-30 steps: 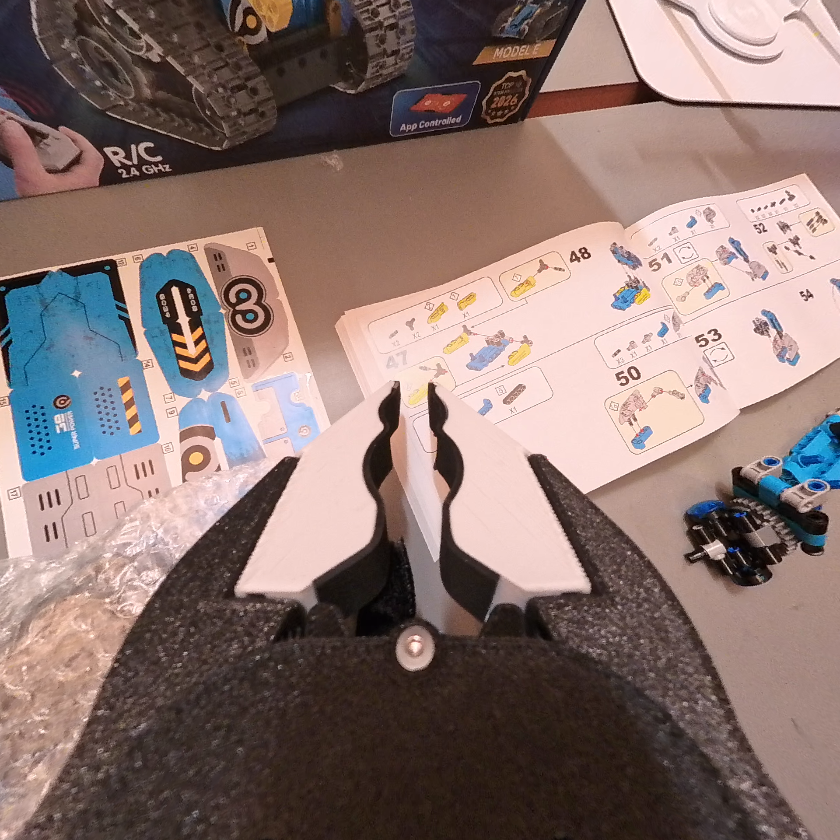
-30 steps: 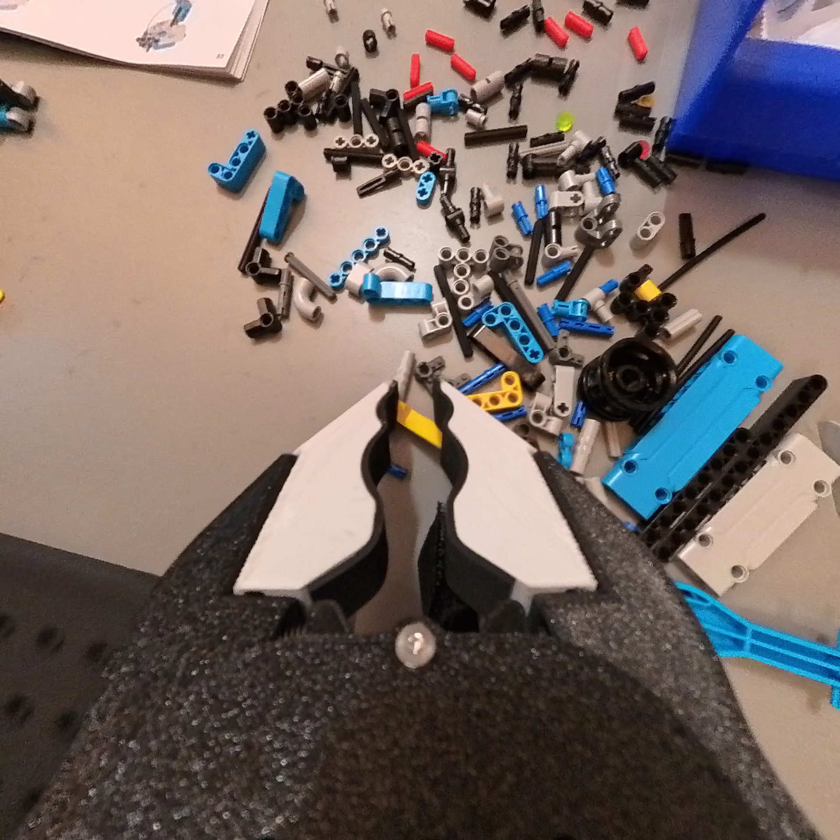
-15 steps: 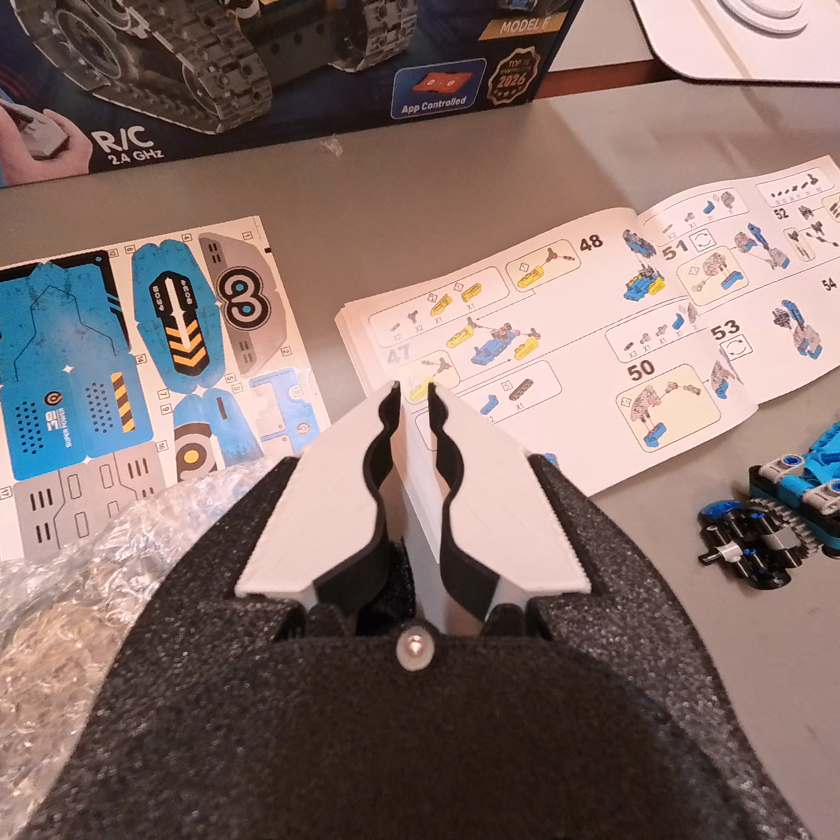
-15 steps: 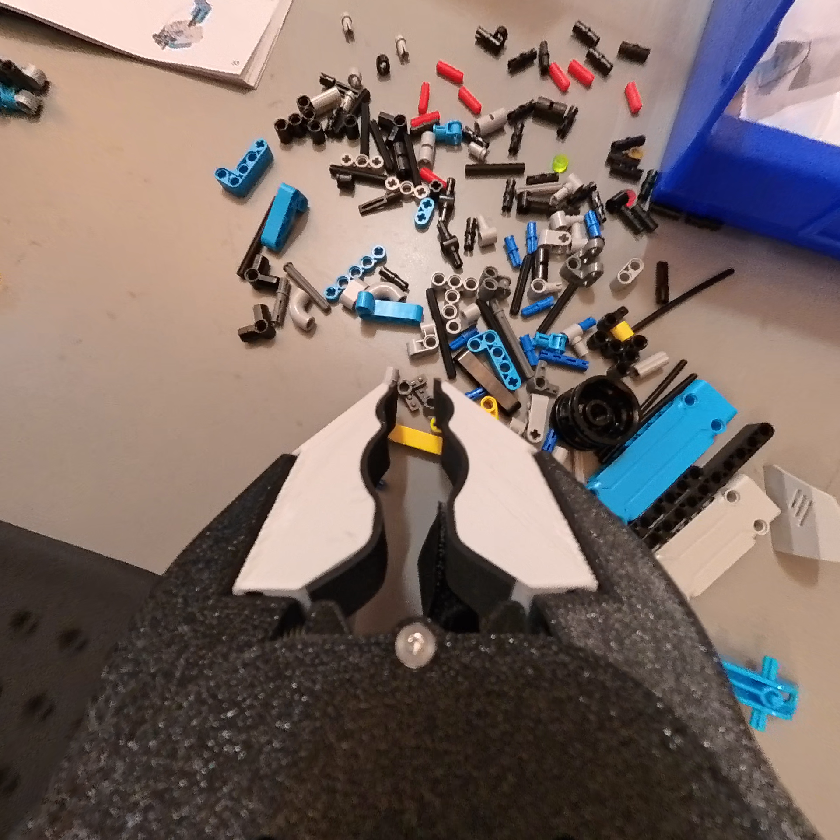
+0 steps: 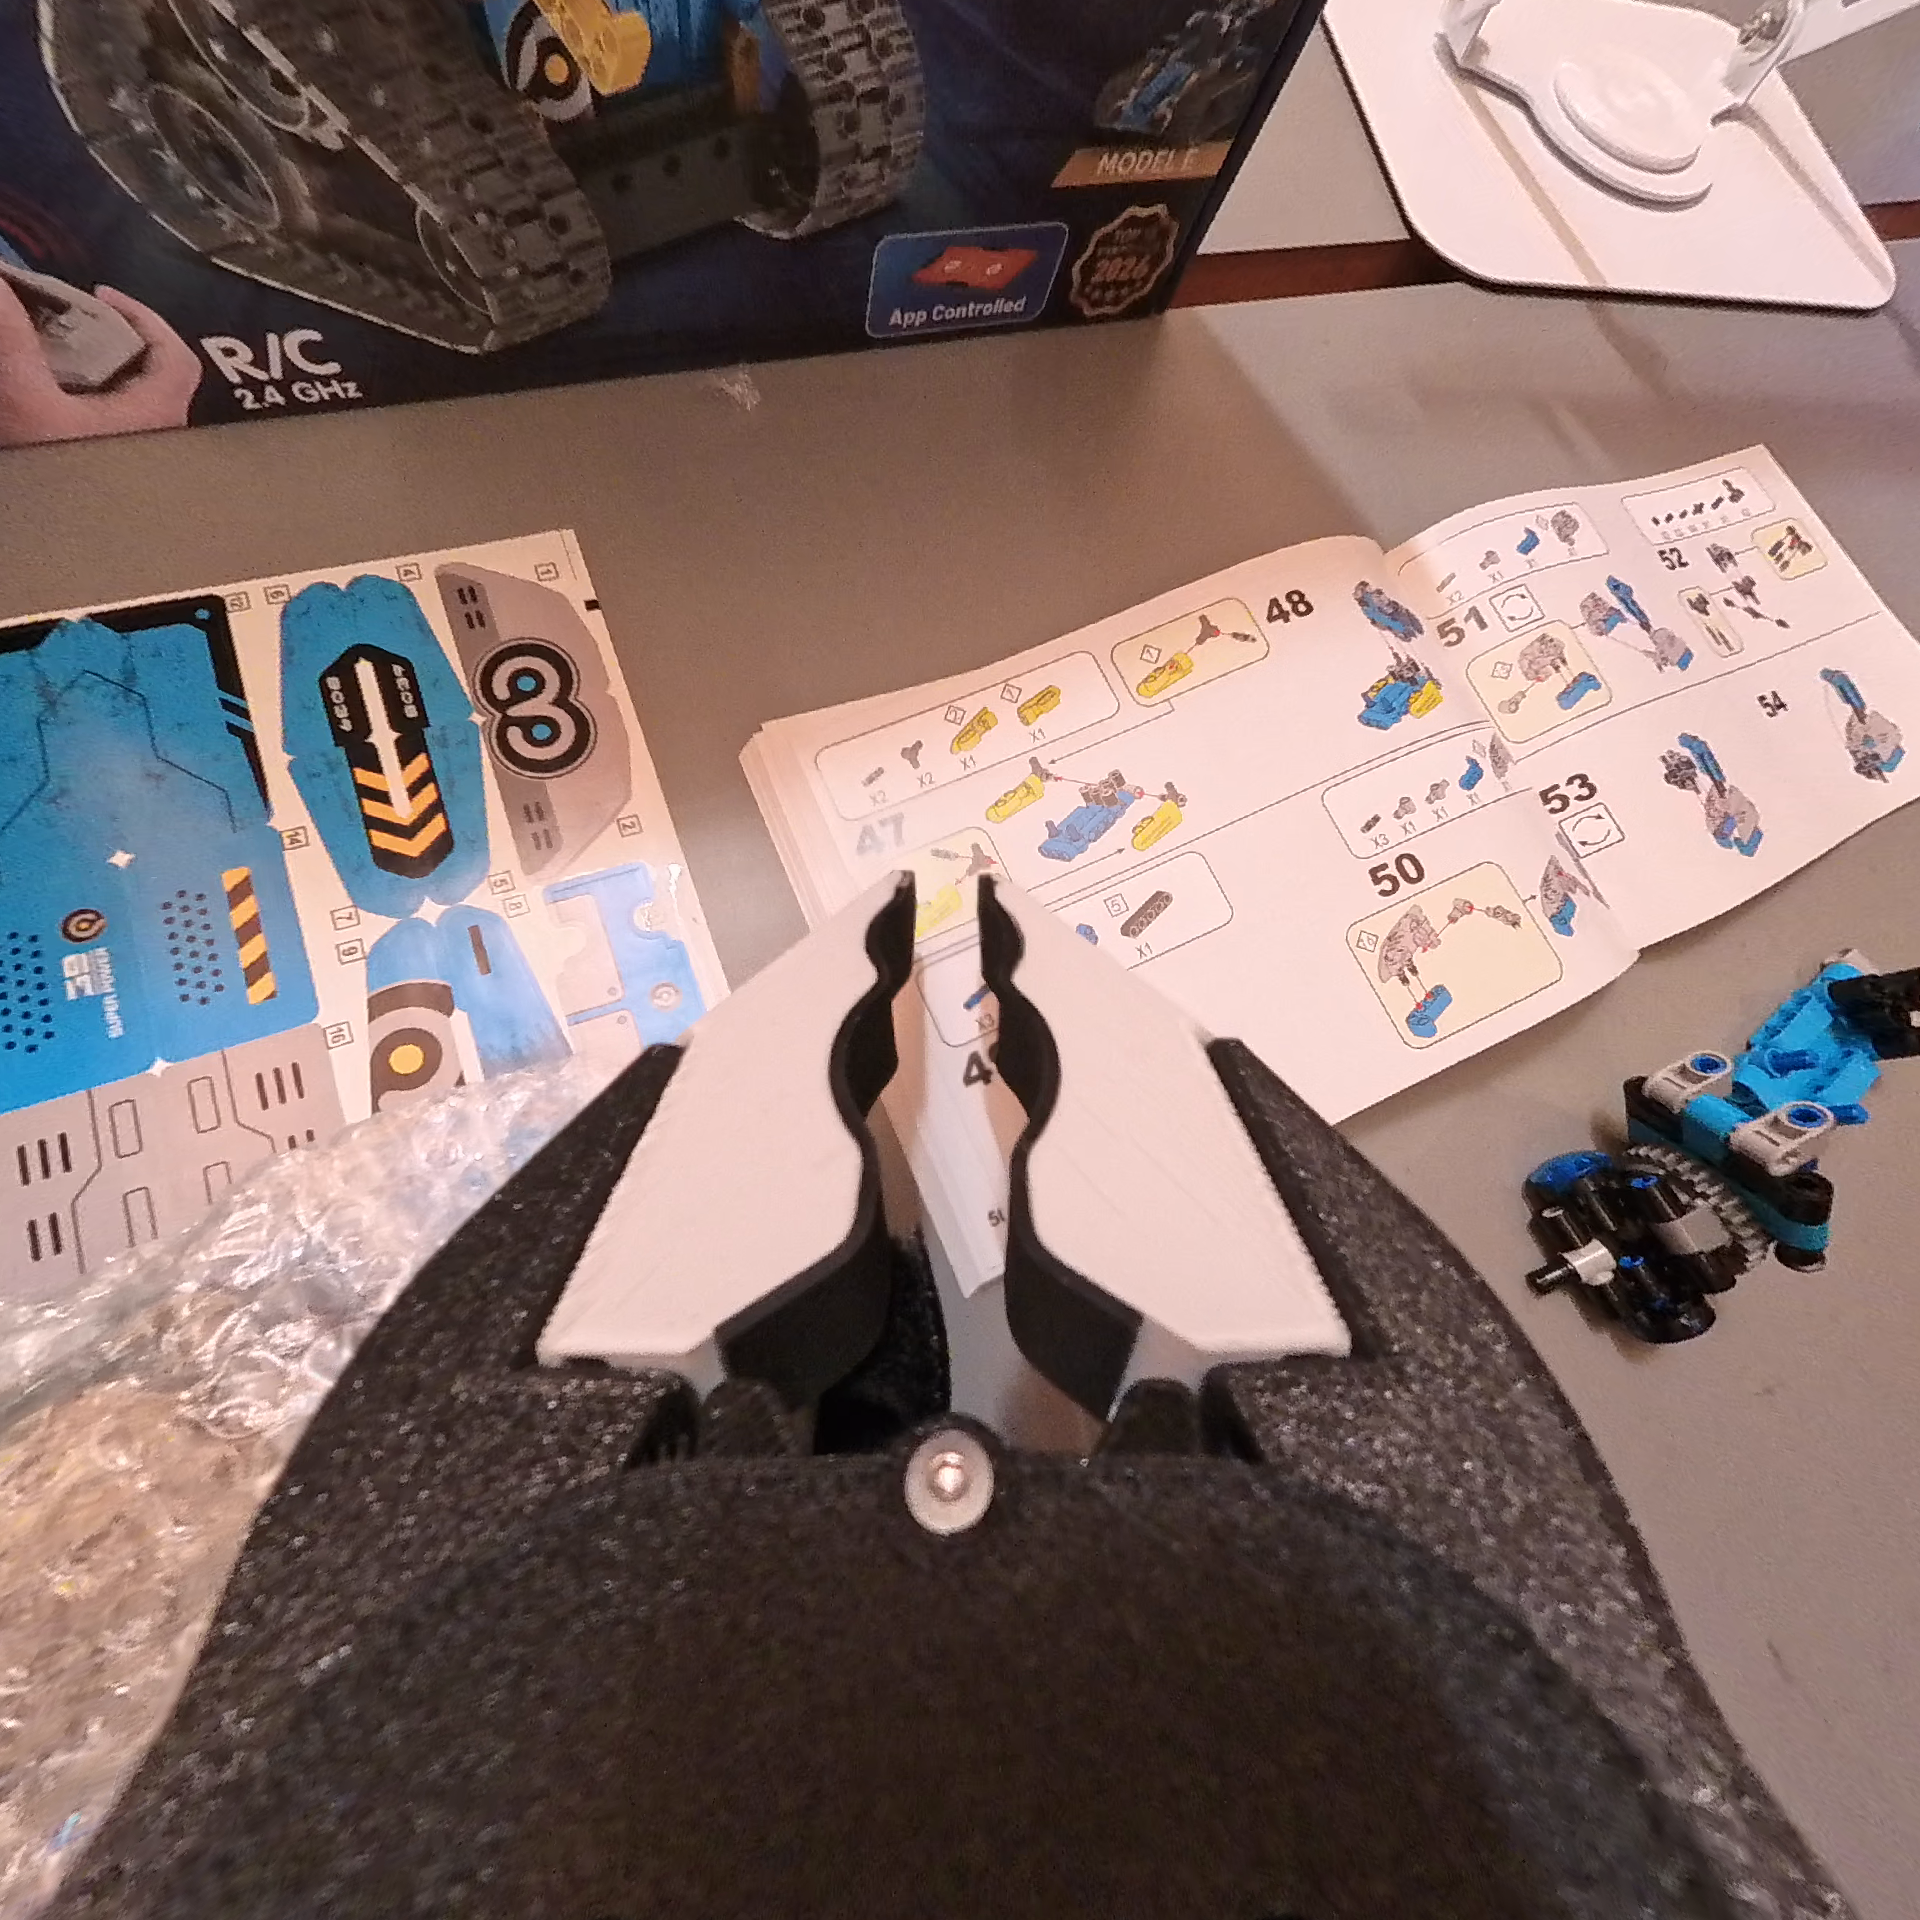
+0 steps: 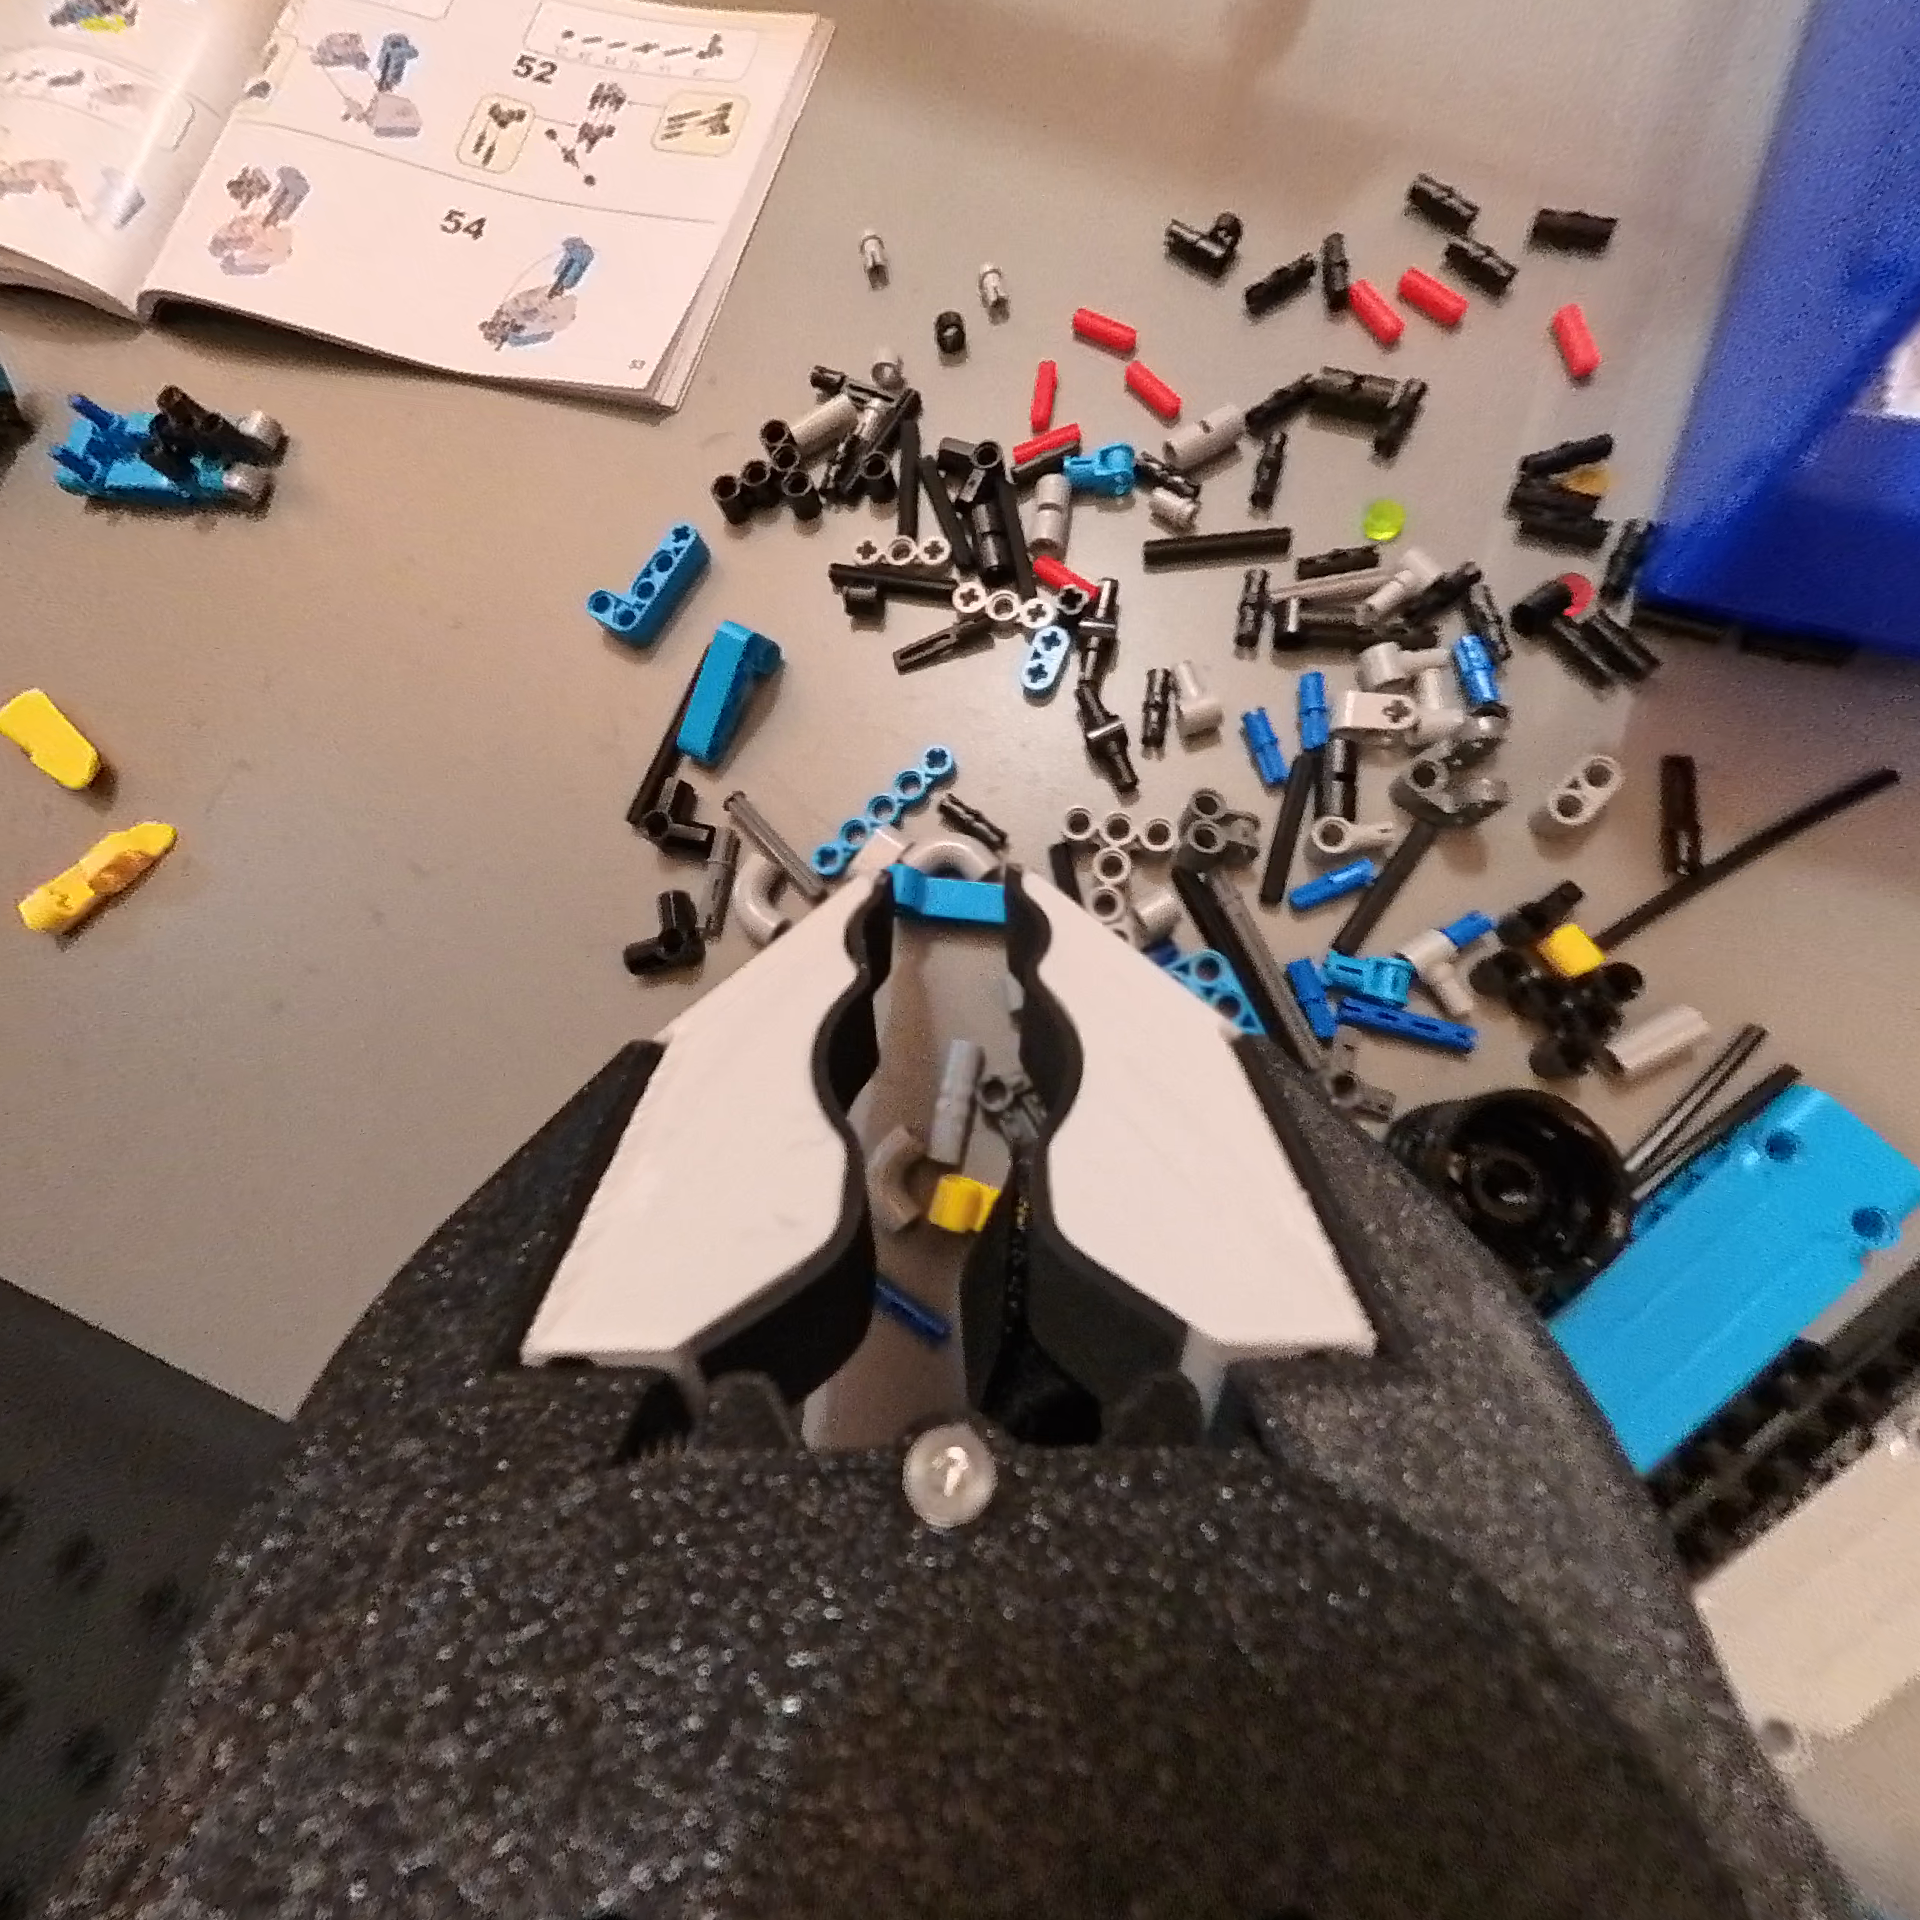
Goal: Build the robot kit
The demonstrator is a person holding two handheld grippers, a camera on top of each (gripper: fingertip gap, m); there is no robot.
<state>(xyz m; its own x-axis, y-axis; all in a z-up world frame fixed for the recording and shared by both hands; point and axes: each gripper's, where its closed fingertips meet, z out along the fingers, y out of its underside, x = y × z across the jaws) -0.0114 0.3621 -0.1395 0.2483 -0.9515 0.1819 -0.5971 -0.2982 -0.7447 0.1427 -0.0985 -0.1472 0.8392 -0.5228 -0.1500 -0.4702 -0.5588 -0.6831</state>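
My right gripper [image 6: 949, 883] is slightly open and low over a pile of small building pieces [image 6: 1247, 623]. Its fingertips straddle a short blue piece [image 6: 951, 902] that lies on the grey table, and they hide its ends. I cannot tell if they touch it. A grey curved piece [image 6: 940, 854] lies just beyond. A small yellow piece [image 6: 956, 1200] and grey pins lie under the fingers. My left gripper [image 5: 945, 883] is shut and empty, above the near left corner of an open instruction booklet [image 5: 1351, 748].
Left wrist view: a sticker sheet [image 5: 260, 831], bubble wrap [image 5: 156, 1351], the kit box [image 5: 623, 187], a white stand base [image 5: 1610, 156], a blue-black part-built model [image 5: 1714, 1153]. Right wrist view: a blue bin [image 6: 1818, 364], a black wheel [image 6: 1507, 1174], a blue panel [image 6: 1745, 1247], two yellow pieces [image 6: 47, 738], the table edge at lower left. The grippers' ends are close to 50 cm from one another.
My right gripper has moved forward and left over the pile and opened a little; its tips now bracket the blue piece. My left gripper has only drifted slightly over the booklet.
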